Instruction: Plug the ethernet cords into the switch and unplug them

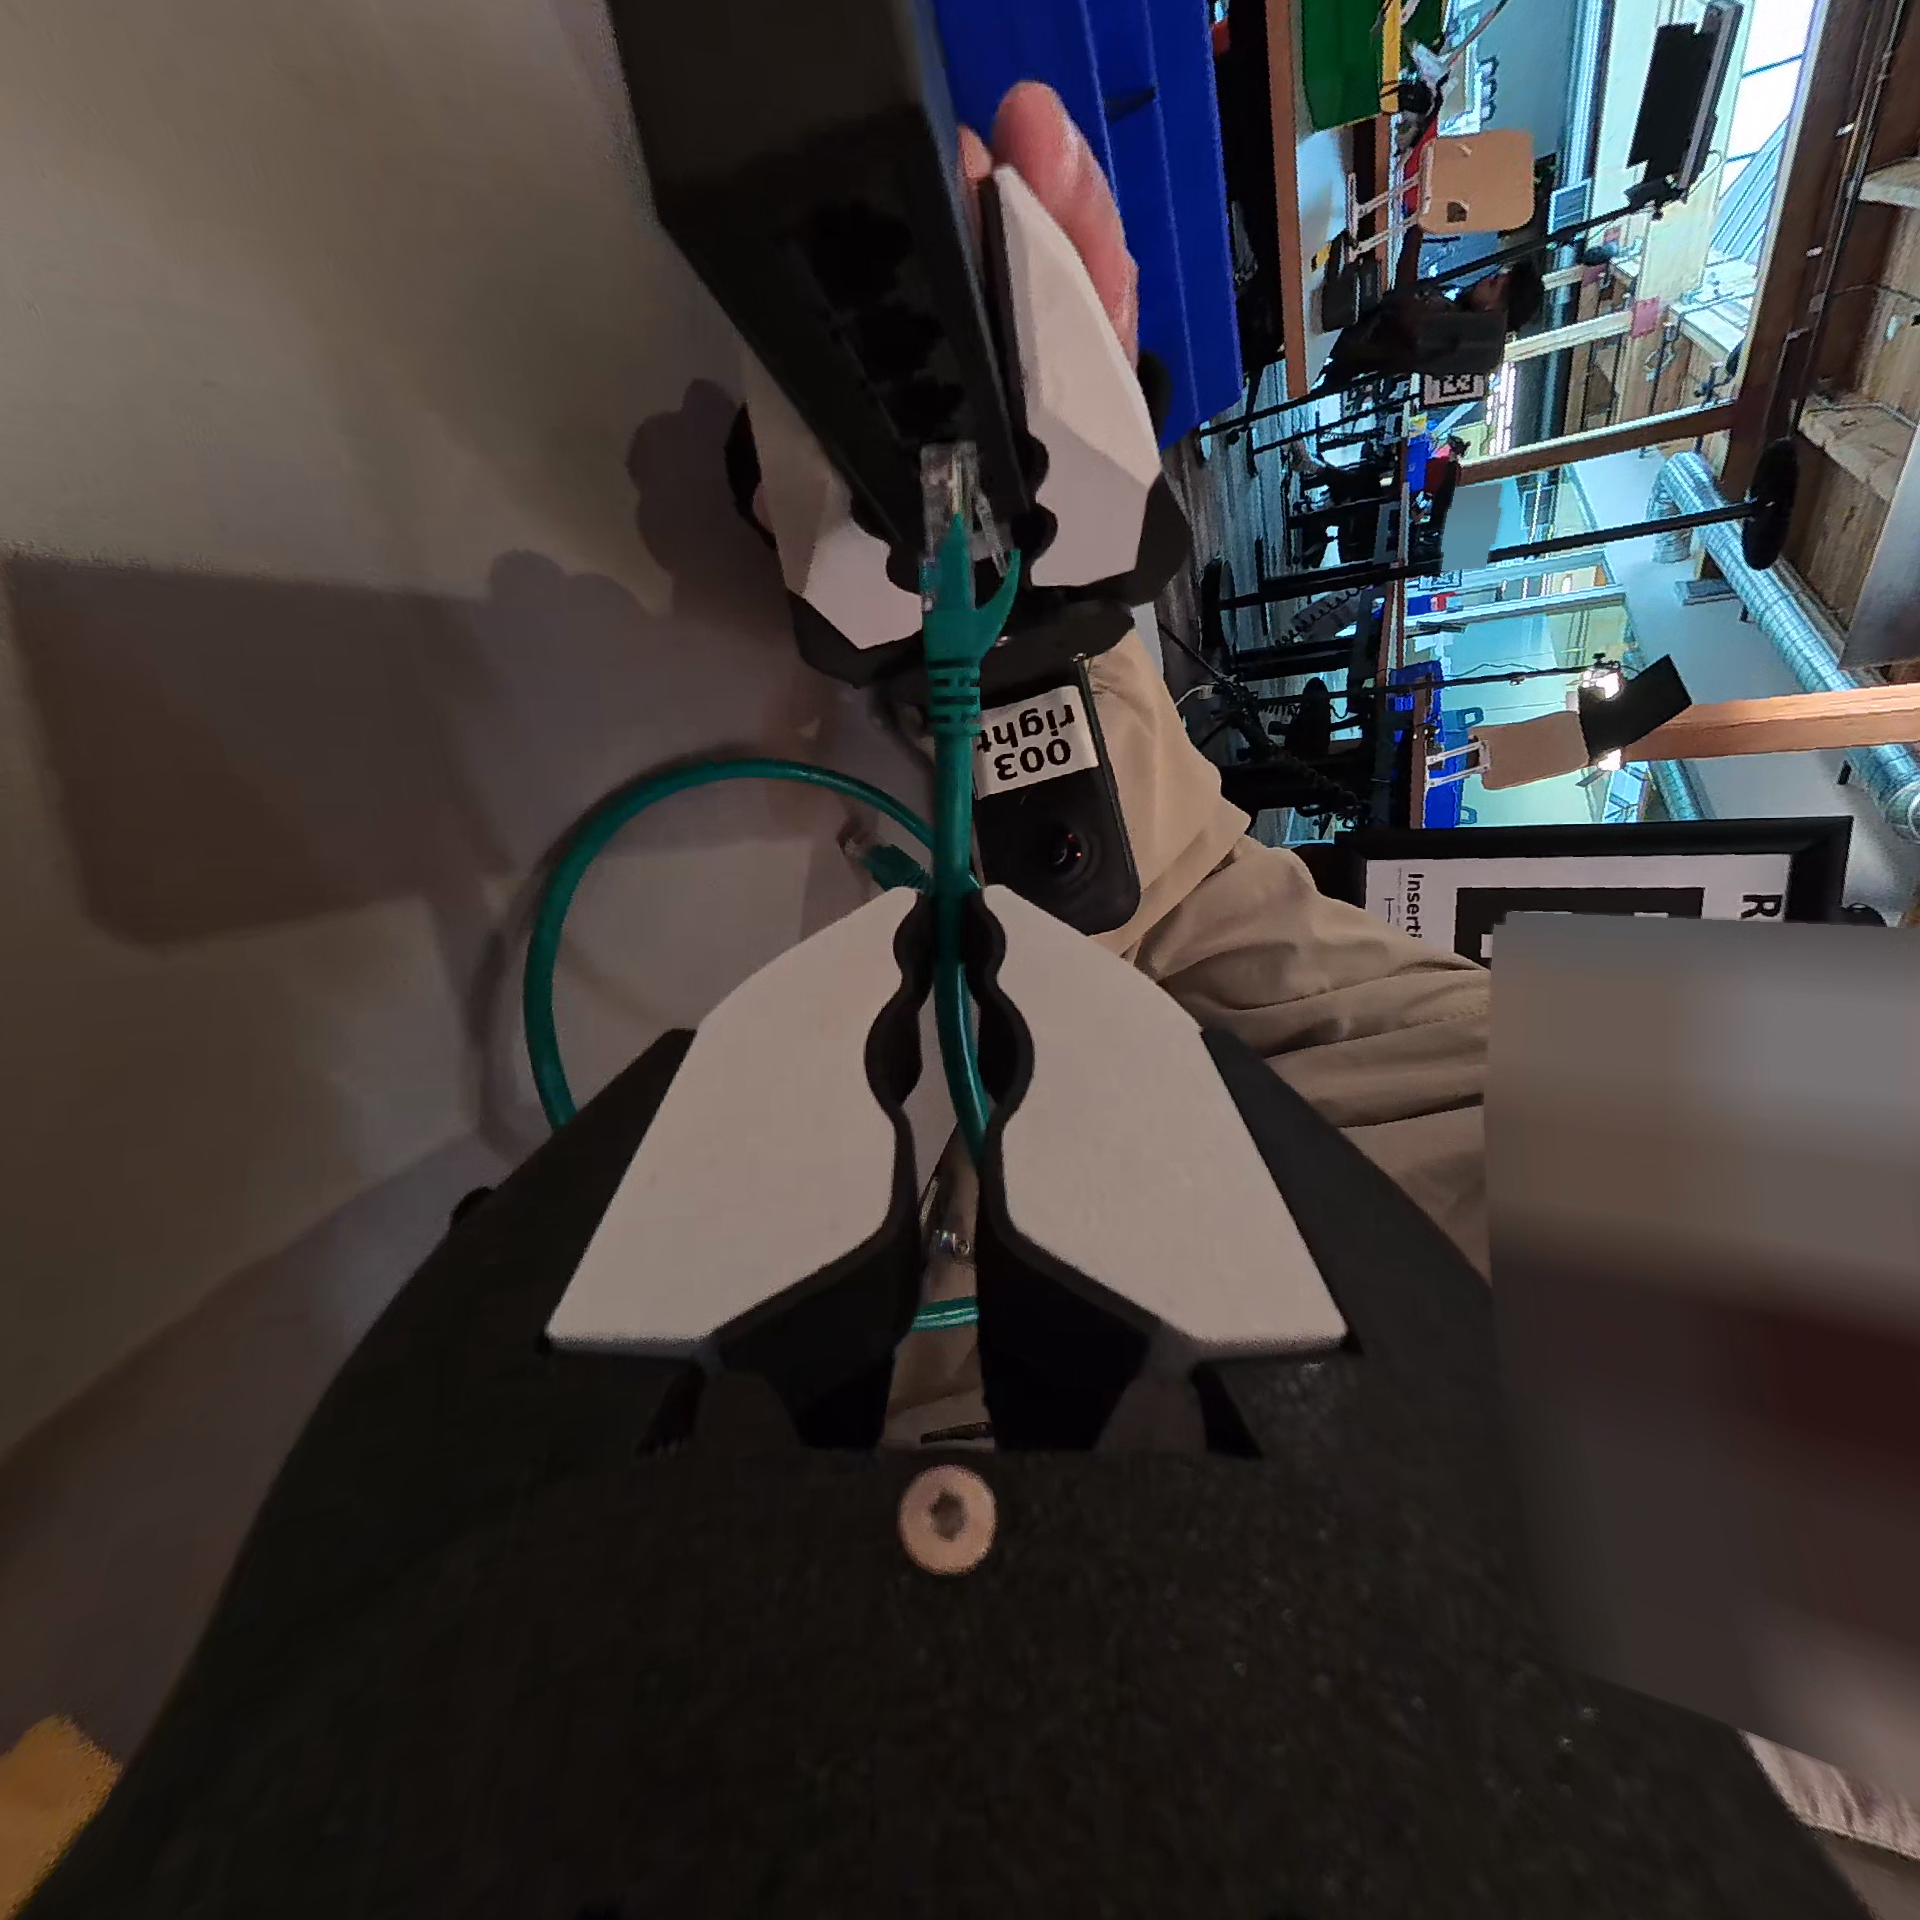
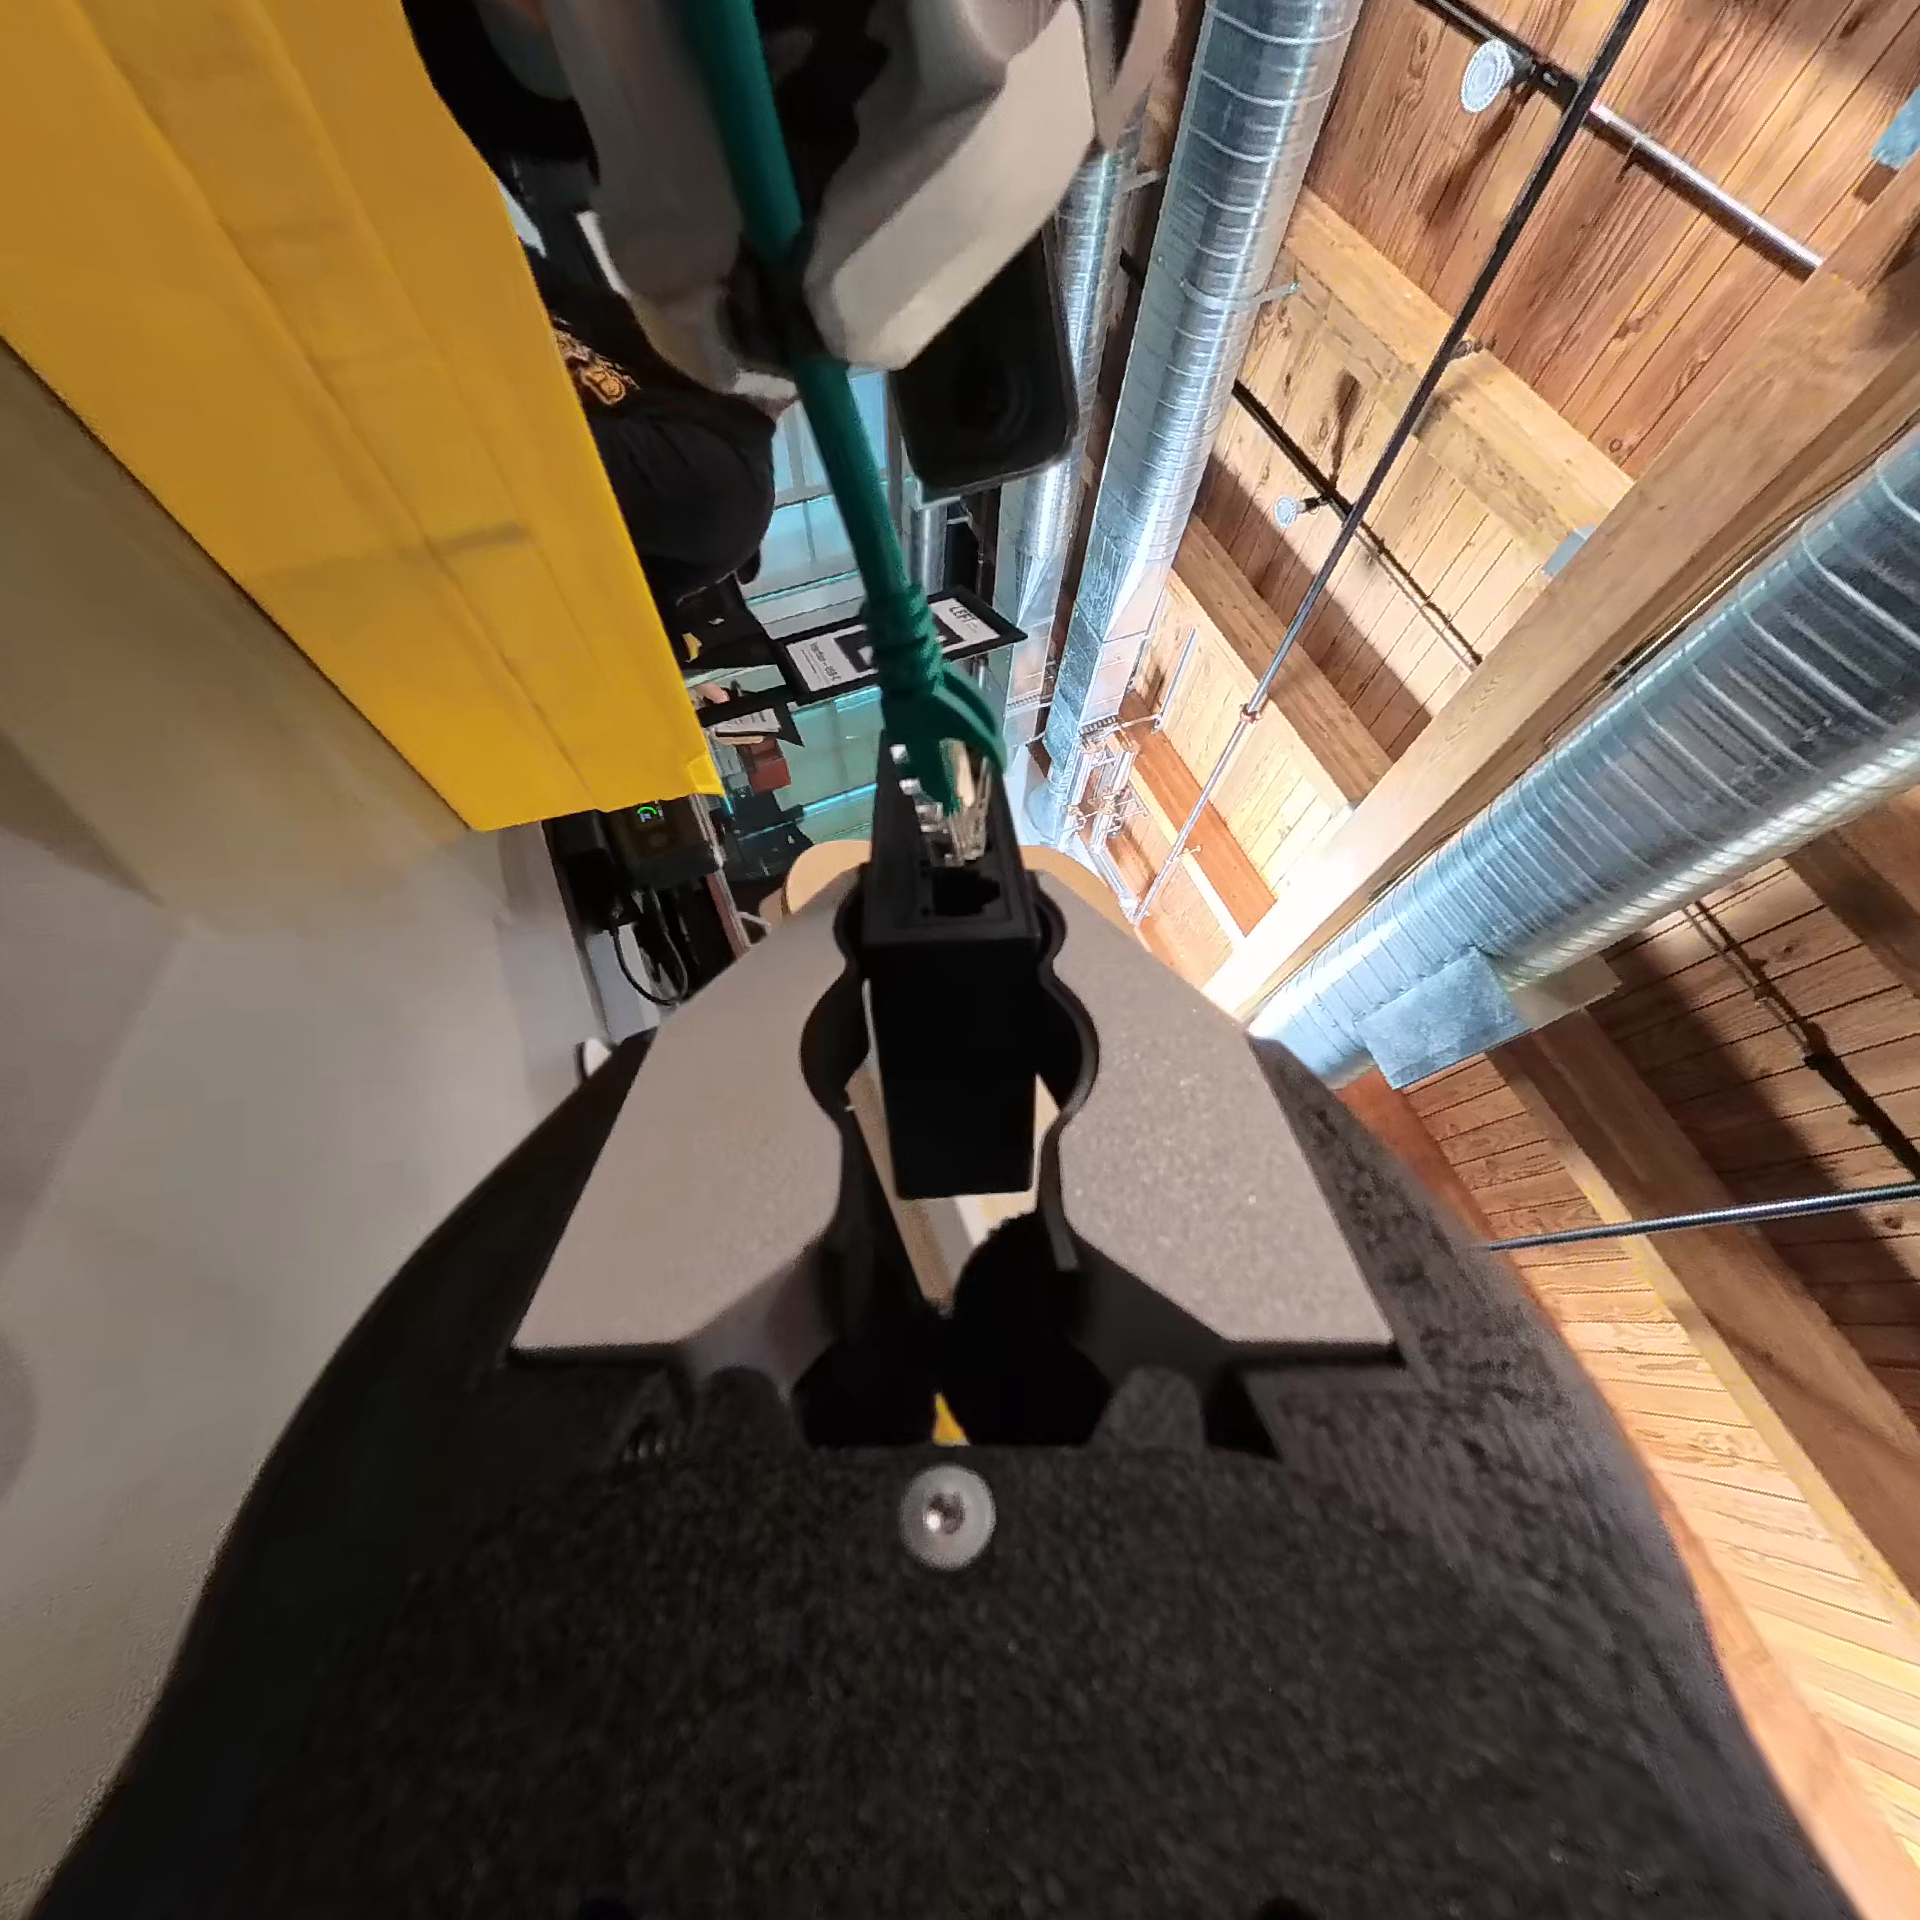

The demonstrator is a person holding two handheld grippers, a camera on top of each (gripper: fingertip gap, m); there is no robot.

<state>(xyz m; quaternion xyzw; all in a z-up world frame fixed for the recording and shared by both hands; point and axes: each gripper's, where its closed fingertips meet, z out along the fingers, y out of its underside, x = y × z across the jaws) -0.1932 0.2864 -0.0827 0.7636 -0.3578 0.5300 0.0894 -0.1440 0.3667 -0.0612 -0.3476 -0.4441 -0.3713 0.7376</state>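
My left gripper [image 1: 948,909] is shut on a green ethernet cord [image 1: 958,790], just behind its ribbed boot. The cord's clear plug [image 1: 948,509] sits at a port on the end of the black switch [image 1: 831,260]. My right gripper [image 2: 951,894] is shut on the black switch [image 2: 951,1039] and holds it in the air. In the right wrist view the green cord [image 2: 873,540] runs down to its plug [image 2: 940,800] at the switch's port face. The right gripper also shows in the left wrist view [image 1: 961,520], facing mine. The cord's other end [image 1: 883,857] loops loose on the table.
A white table [image 1: 260,312] lies under both grippers. A blue bin [image 1: 1143,156] stands behind the switch, a yellow bin [image 2: 343,416] beside it. A person's beige sleeve [image 1: 1299,987] and a framed sign [image 1: 1610,883] are close by. Ceiling ducts [image 2: 1558,883] show overhead.
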